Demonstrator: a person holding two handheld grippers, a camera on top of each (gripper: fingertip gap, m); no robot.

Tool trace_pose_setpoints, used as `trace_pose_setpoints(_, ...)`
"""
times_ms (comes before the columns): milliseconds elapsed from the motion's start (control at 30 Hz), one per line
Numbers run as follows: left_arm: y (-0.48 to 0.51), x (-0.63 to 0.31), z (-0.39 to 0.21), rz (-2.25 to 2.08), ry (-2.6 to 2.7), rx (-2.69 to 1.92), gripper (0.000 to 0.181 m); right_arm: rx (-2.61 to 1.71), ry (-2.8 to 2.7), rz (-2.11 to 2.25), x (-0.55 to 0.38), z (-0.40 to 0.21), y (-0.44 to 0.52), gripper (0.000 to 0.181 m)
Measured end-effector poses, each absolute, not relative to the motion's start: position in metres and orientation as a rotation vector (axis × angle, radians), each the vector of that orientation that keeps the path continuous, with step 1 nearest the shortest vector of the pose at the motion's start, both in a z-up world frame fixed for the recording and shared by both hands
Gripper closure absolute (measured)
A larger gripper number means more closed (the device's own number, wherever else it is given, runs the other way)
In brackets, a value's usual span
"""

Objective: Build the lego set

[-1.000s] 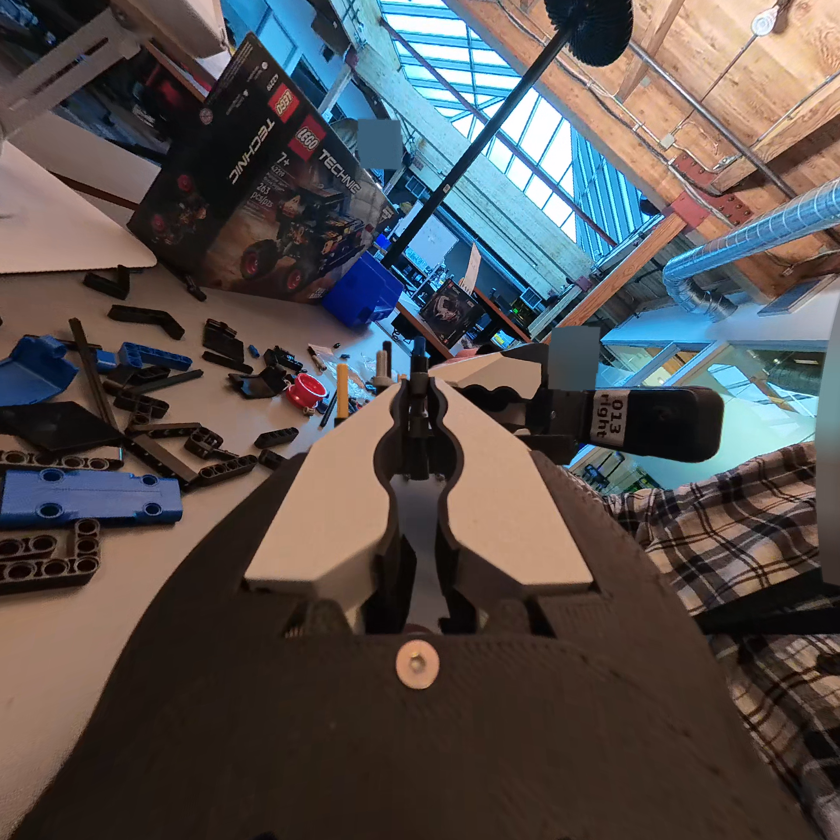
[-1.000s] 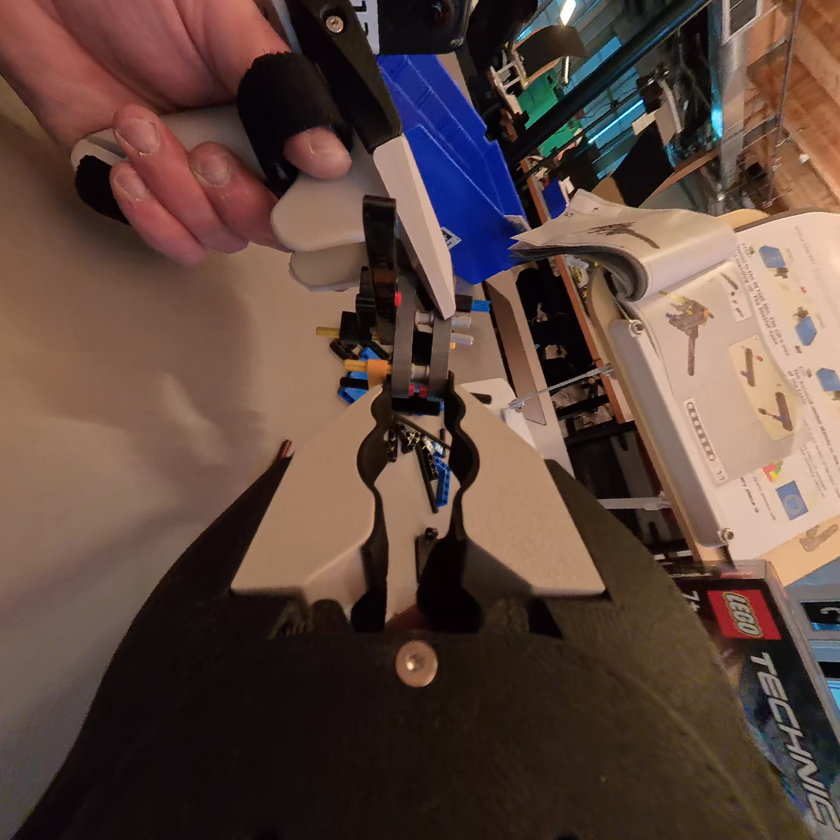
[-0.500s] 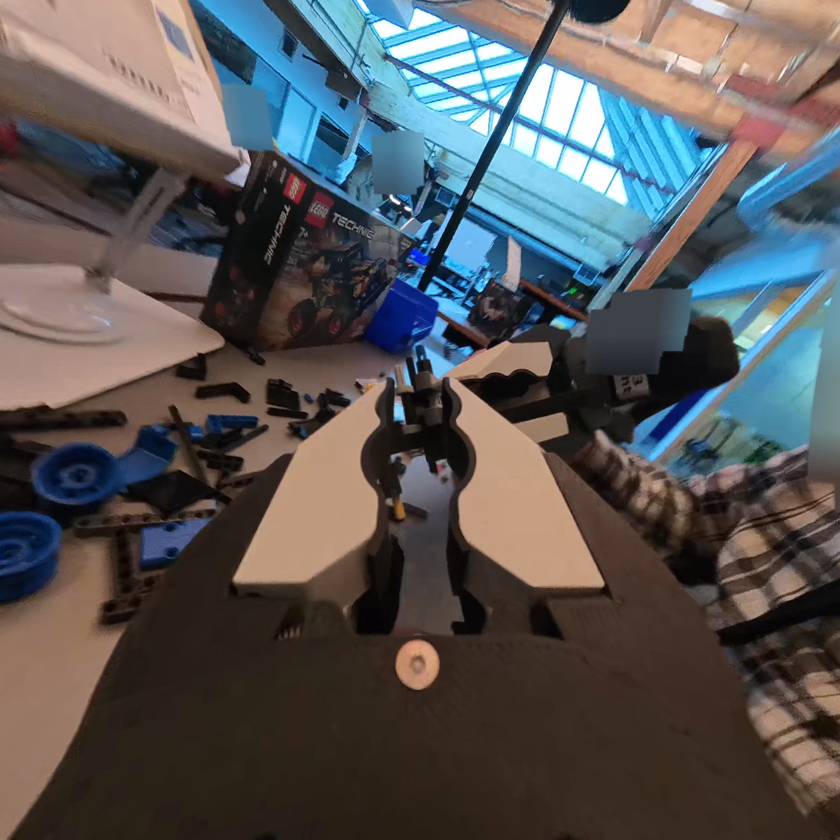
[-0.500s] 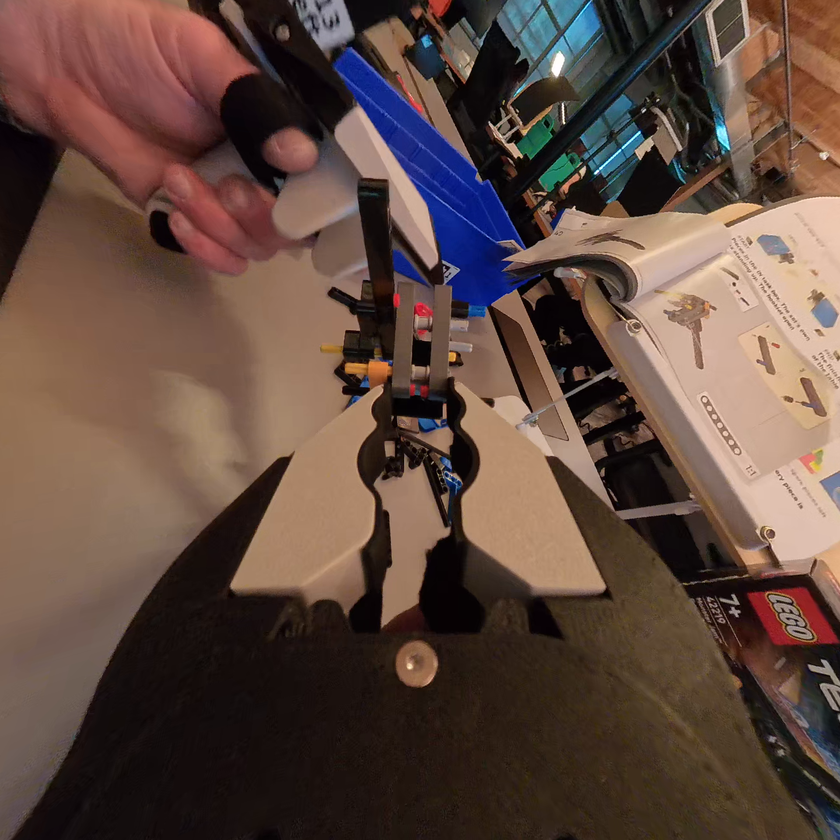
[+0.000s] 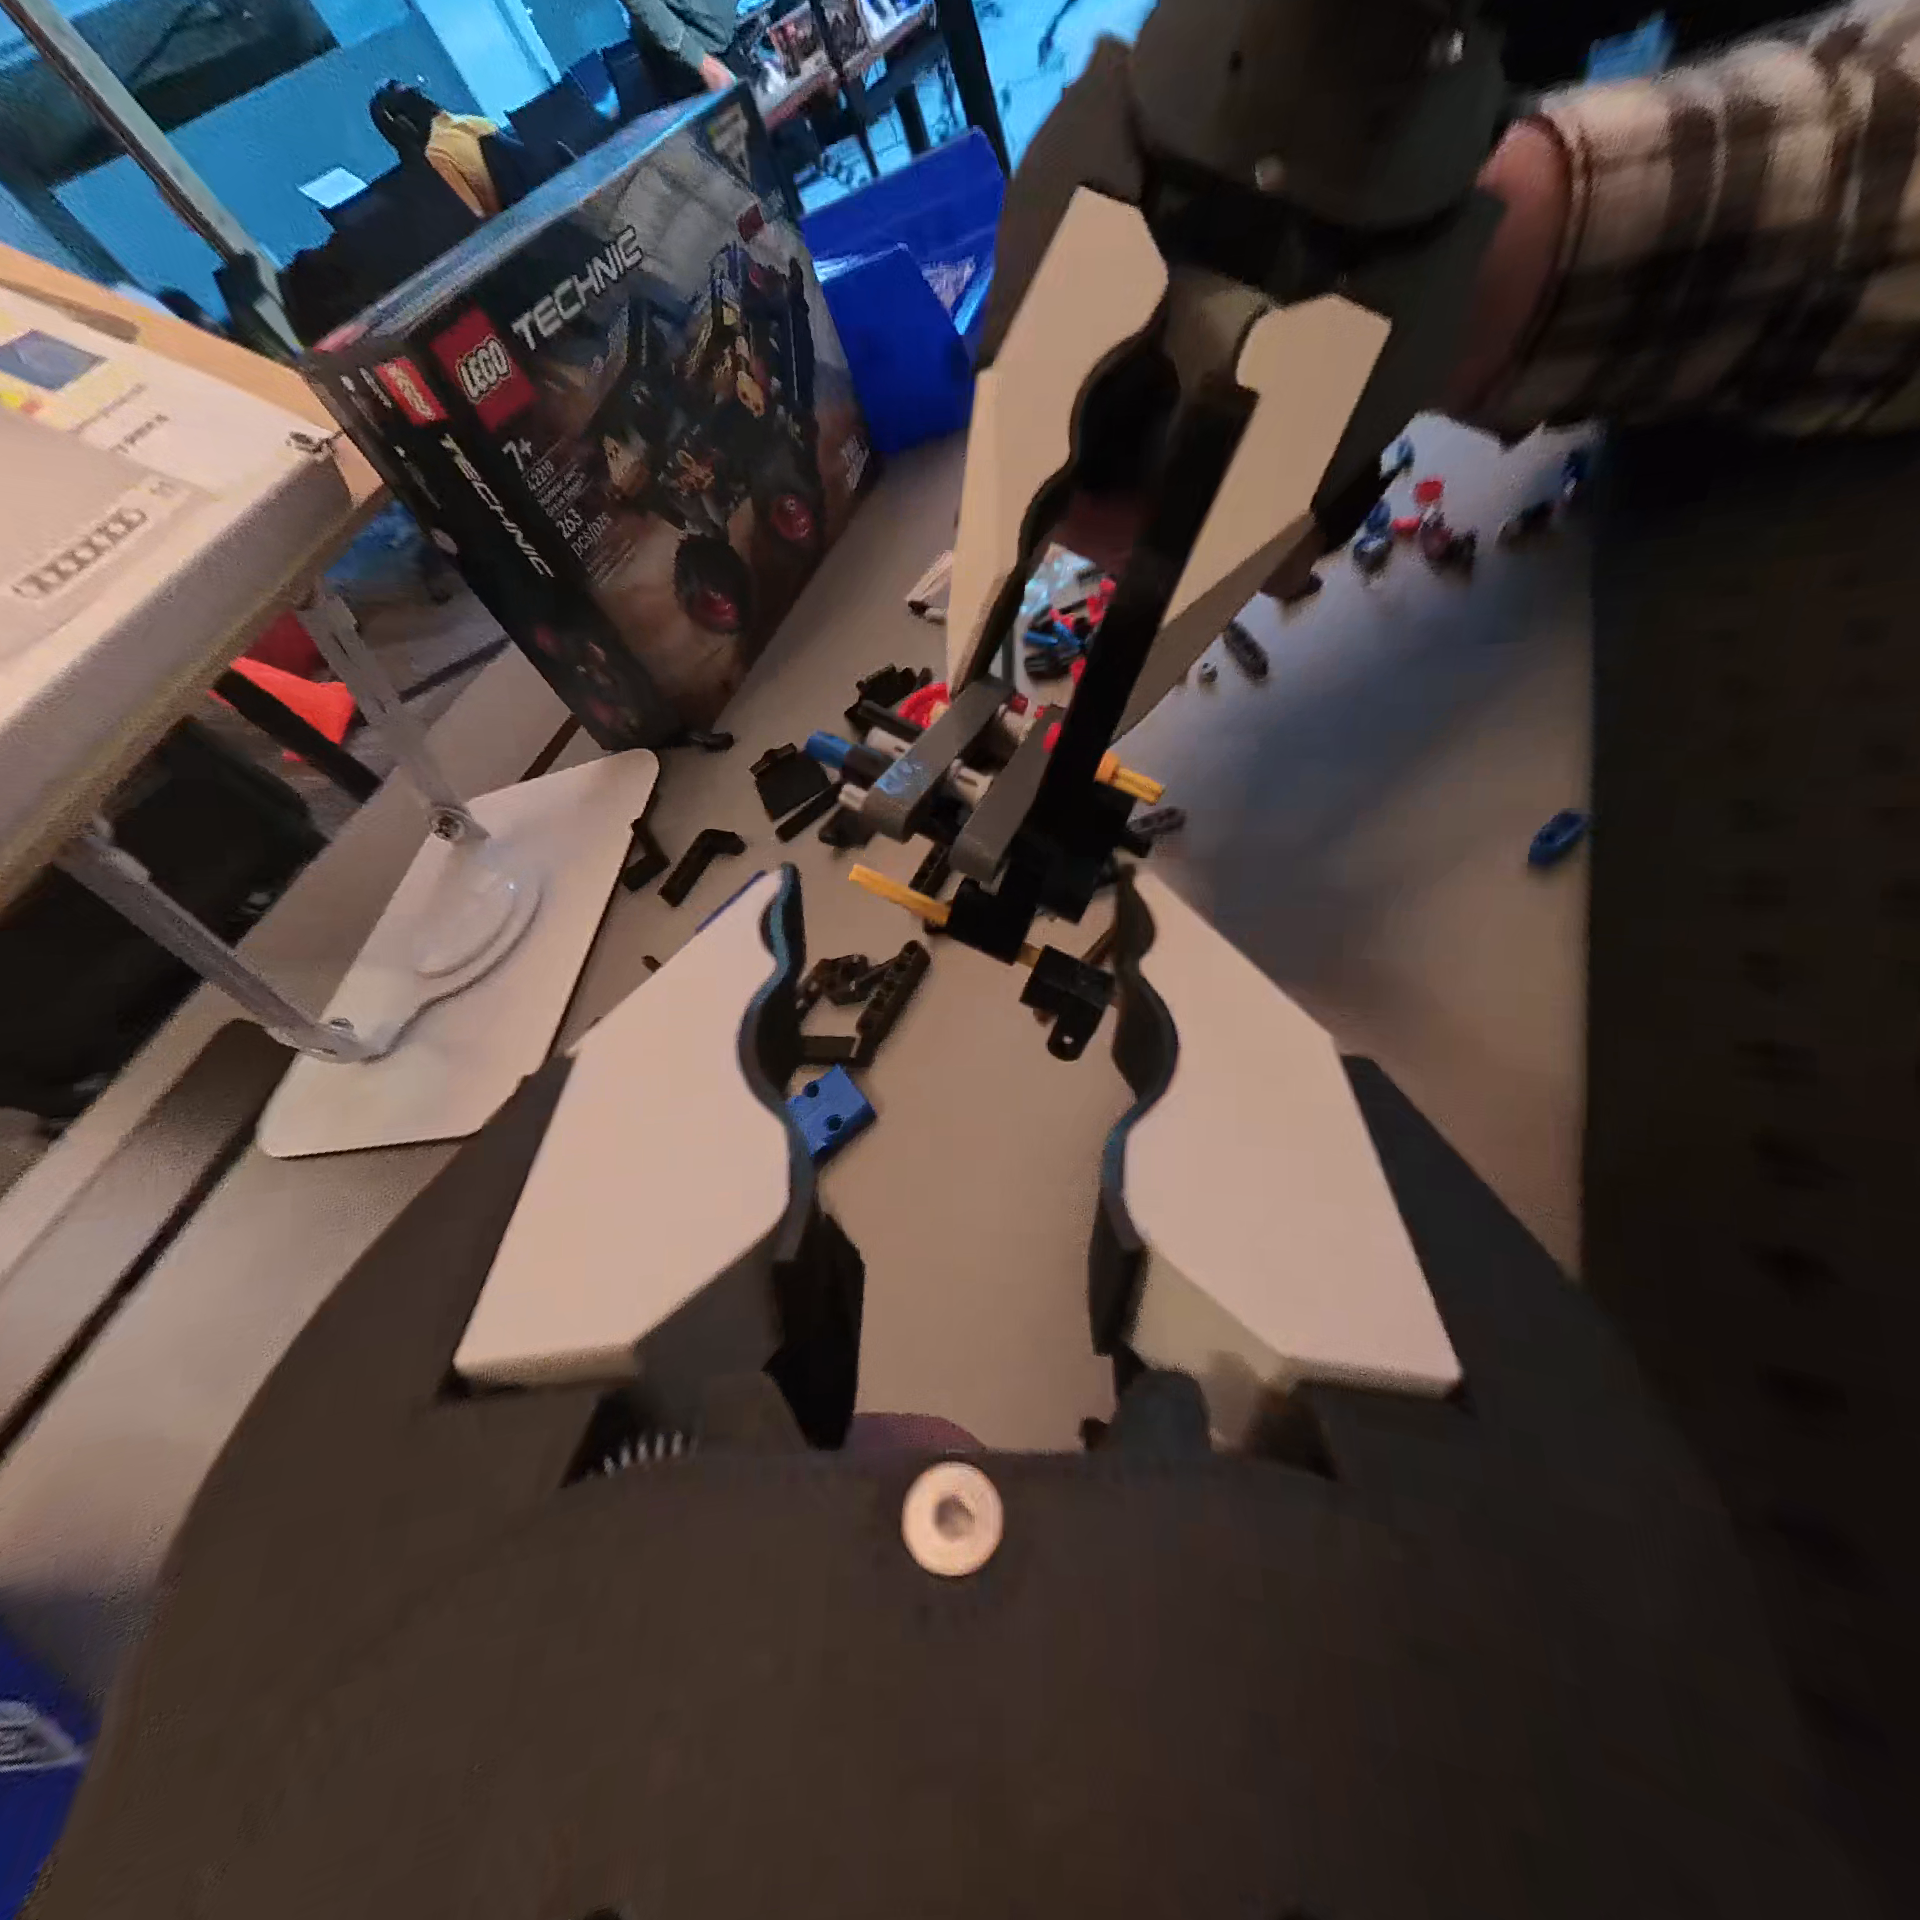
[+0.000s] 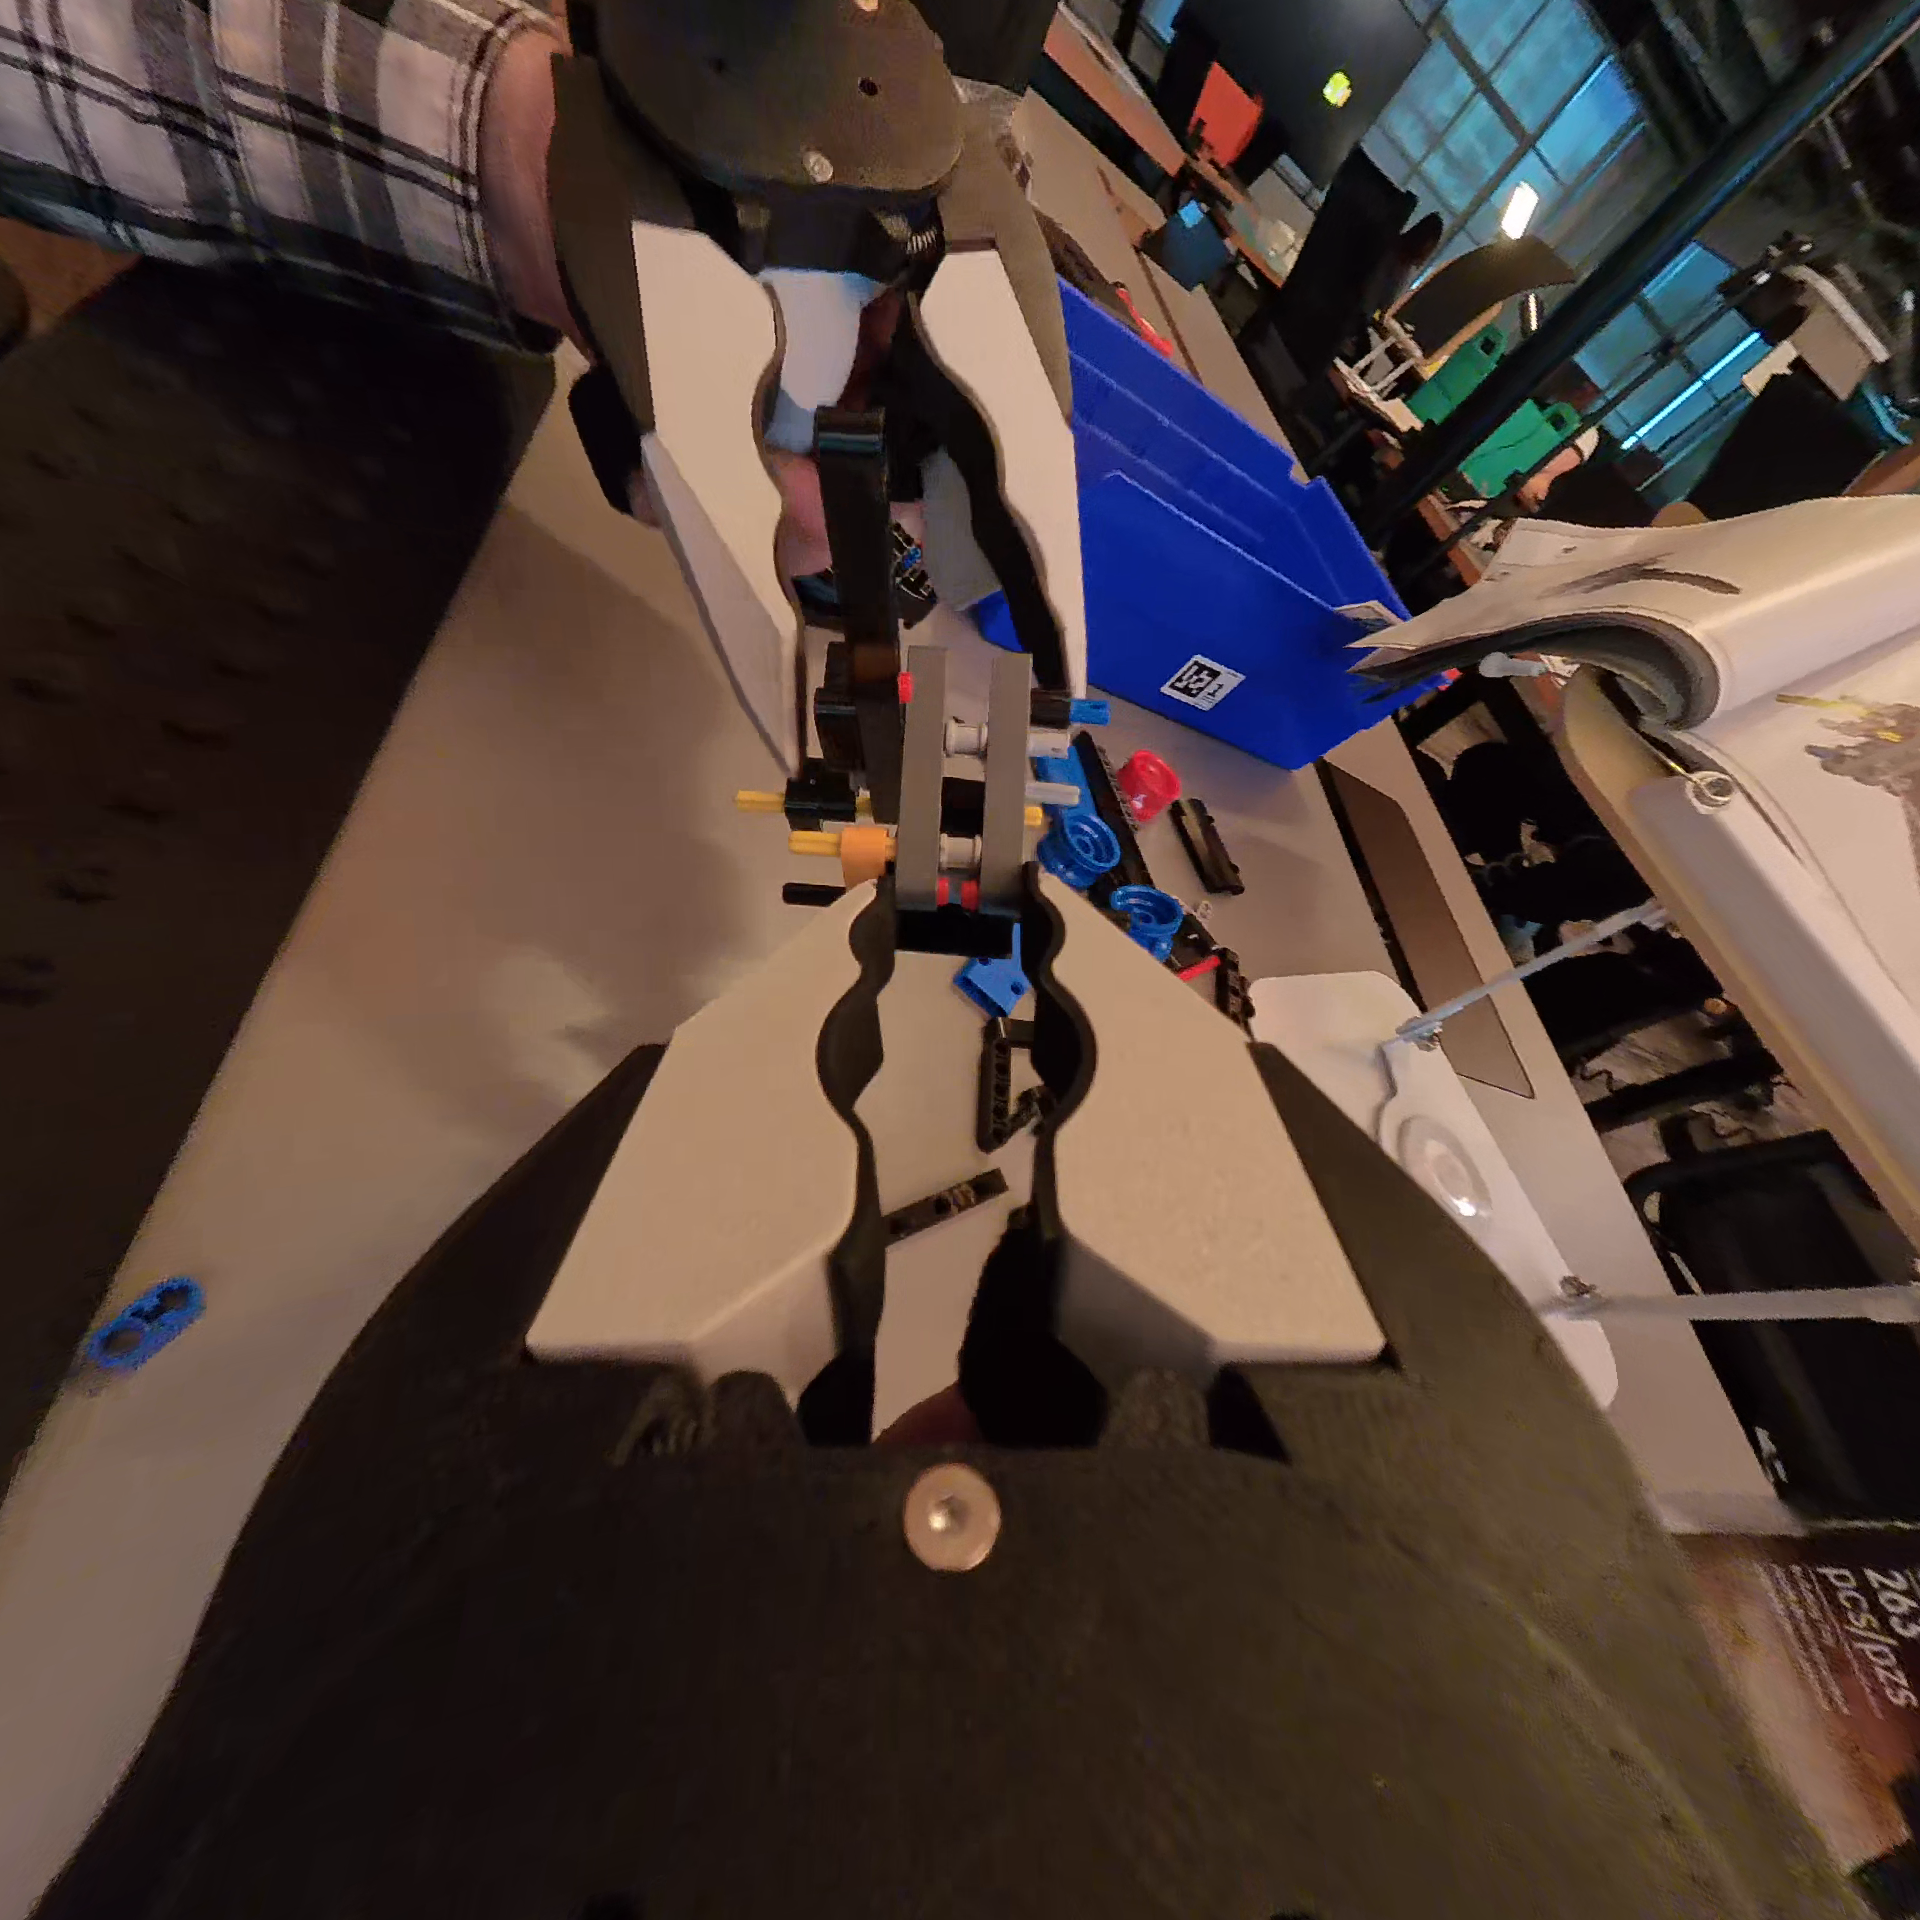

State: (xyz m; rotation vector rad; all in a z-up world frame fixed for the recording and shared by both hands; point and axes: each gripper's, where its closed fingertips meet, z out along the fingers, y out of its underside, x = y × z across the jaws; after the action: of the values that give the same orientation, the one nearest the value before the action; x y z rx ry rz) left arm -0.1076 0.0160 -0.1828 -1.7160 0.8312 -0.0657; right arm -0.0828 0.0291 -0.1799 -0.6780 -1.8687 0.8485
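The part-built Lego assembly (image 6: pixel 920 779) has two grey beams, yellow axles and a long black beam (image 6: pixel 857 561) sticking up from it. My right gripper (image 6: pixel 954 914) is shut on the black piece at its near end and holds it above the table. My left gripper (image 5: pixel 956 894) is open, with its fingertips on either side of the assembly's (image 5: pixel 925 779) other black end, not gripping it. In the left wrist view the right gripper (image 5: pixel 1049 696) comes in from above. In the right wrist view the left gripper (image 6: pixel 930 717) faces me with its jaws apart.
Loose parts lie under the grippers: a blue block (image 5: pixel 829 1114), black beams (image 5: pixel 862 987), blue wheels (image 6: pixel 1081 847), a red piece (image 6: pixel 1148 781). The Lego box (image 5: pixel 623 447), a booklet stand (image 5: pixel 468 956) and a blue bin (image 6: pixel 1195 551) stand behind. A dark mat (image 6: pixel 208 623) borders the table. My left and right fingertips are right by each other. The blue block (image 5: pixel 829 1114) sits 12 cm or so from the ends of my left fingers.
My left gripper has let go of the assembly and opened wide. Both grippers have tilted down from the ceiling toward the table. My right gripper still holds the assembly.
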Motion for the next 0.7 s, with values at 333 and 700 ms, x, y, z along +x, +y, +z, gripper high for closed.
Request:
trace_pose_setpoints(333,0.009,-0.093,-0.181,0.009,0.922,-1.616,0.139,-0.677,-1.922,0.867,-0.08,-0.185,0.024,0.161)
trace_pose_setpoints(700,0.012,-0.102,-0.183,0.062,0.865,-1.638,0.125,-0.682,-1.936,0.838,-0.08,-0.188,0.025,0.161)
